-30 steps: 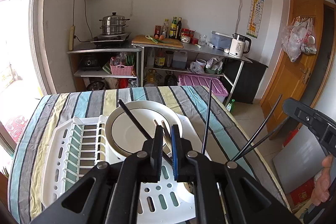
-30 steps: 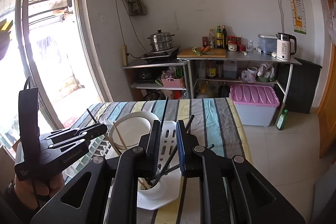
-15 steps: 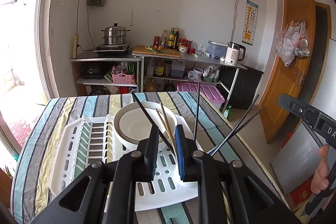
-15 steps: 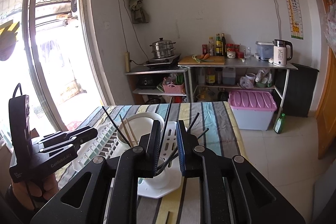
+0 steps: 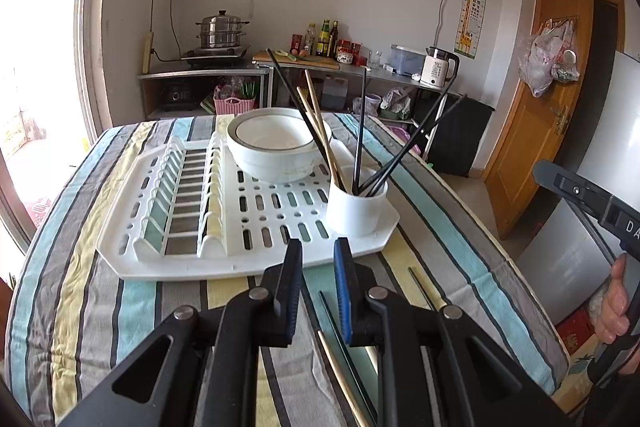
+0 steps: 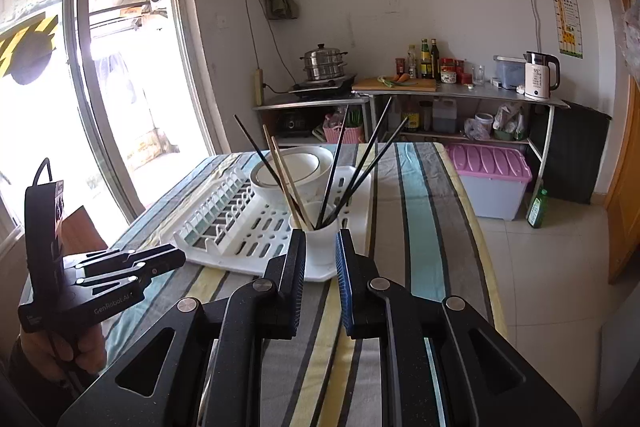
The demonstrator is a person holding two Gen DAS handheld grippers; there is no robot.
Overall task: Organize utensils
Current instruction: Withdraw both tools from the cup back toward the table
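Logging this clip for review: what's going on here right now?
A person holds a gripper in each hand over a striped table. Six chopsticks stand in a white cup on the white drying rack, beside a bowl. More chopsticks lie loose on the cloth near the table's front edge. The left gripper and right gripper are both slightly open and empty, short of the rack.
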